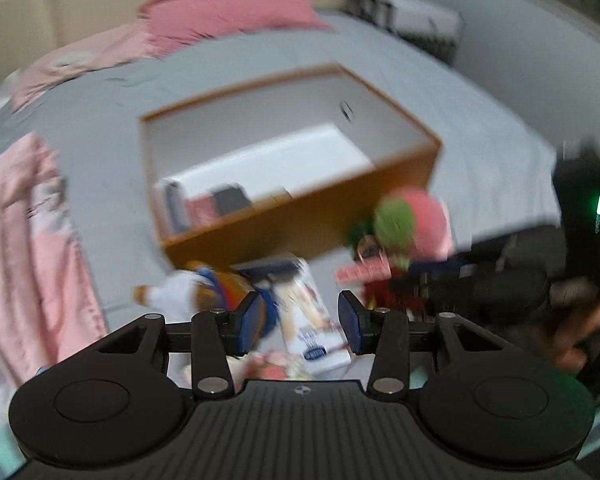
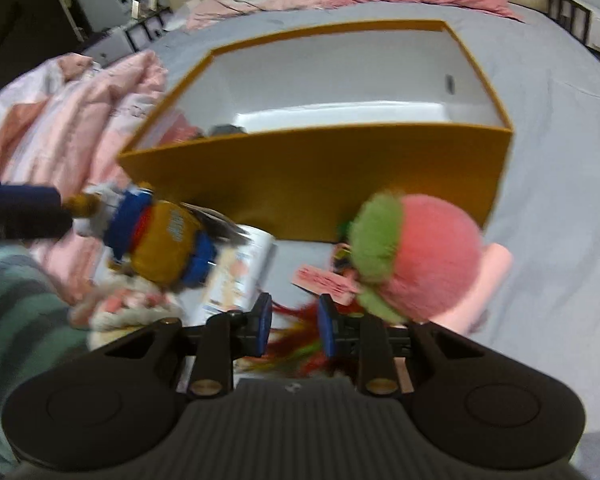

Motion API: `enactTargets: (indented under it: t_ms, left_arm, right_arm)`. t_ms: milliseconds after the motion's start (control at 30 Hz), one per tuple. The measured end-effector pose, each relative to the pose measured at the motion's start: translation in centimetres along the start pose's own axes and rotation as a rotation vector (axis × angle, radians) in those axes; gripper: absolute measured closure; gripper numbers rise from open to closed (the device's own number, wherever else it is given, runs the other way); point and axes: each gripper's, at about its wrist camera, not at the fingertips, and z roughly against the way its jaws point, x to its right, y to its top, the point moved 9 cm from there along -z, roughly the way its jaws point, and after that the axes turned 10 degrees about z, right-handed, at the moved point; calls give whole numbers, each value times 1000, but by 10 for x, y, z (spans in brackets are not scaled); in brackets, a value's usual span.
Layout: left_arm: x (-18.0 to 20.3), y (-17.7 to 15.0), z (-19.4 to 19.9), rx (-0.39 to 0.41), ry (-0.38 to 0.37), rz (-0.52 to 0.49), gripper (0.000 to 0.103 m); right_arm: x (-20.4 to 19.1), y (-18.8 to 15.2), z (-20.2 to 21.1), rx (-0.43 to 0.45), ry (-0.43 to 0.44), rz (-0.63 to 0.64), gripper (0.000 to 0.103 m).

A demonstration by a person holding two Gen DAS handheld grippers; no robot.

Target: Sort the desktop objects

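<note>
A: Nearest the right gripper [image 2: 293, 326]: red and yellow feathery strands [image 2: 296, 338] sit right under the blue pads. Jaws apart, pads not pressing anything that I can see. Blurry though.

B: Left gripper [image 1: 299, 322]?

A: Released too, wide gap, nothing between the pads. It hangs over a small white printed carton [image 1: 314, 320] lying flat on the grey bedsheet [image 1: 480, 128].

B: What's left to sort?

A: A loose pile just in front of the box: the strawberry plush [image 2: 424, 264], pink body with green leafy top, a pink card tag [image 2: 326, 282] beside it, a plush doll in blue and orange [image 2: 160, 244] to the left, the carton between them. The left gripper's arm seems to reach toward the doll in the right view, but contact unclear.

B: Handling?

A: My read: plush is light, soft, squashes under the pads, won't slip or break. Pinch the strawberry on the body, not on the leaf fringe or the tag. Feathery strands are wispy, poor grip. Carton is stiffer, thin; take it across its short edge.

B: Target?

A: Orange cardboard box [image 2: 320, 176], white inside, open top, just behind the pile. Already holds a white flat box [image 1: 276, 164] and some small dark and red items at one end.
</note>
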Motion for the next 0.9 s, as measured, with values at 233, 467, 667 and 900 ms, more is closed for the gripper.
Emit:
enactTargets:
  t_ms: [233, 467, 667, 900]
  left_arm:
    - [22, -37, -53, -182, 19, -275, 53]
    - [40, -63, -77, -229, 112, -578, 49]
    - [49, -85, -95, -262, 222, -793, 46]
    - [53, -107, -123, -277, 417, -1026, 49]
  right_arm:
    - [9, -11, -7, -28, 3, -16, 75]
    - [18, -14, -15, -46, 55, -99, 74]
    - [19, -14, -17, -41, 74, -127, 69]
    - [21, -14, -20, -39, 106, -161, 69]
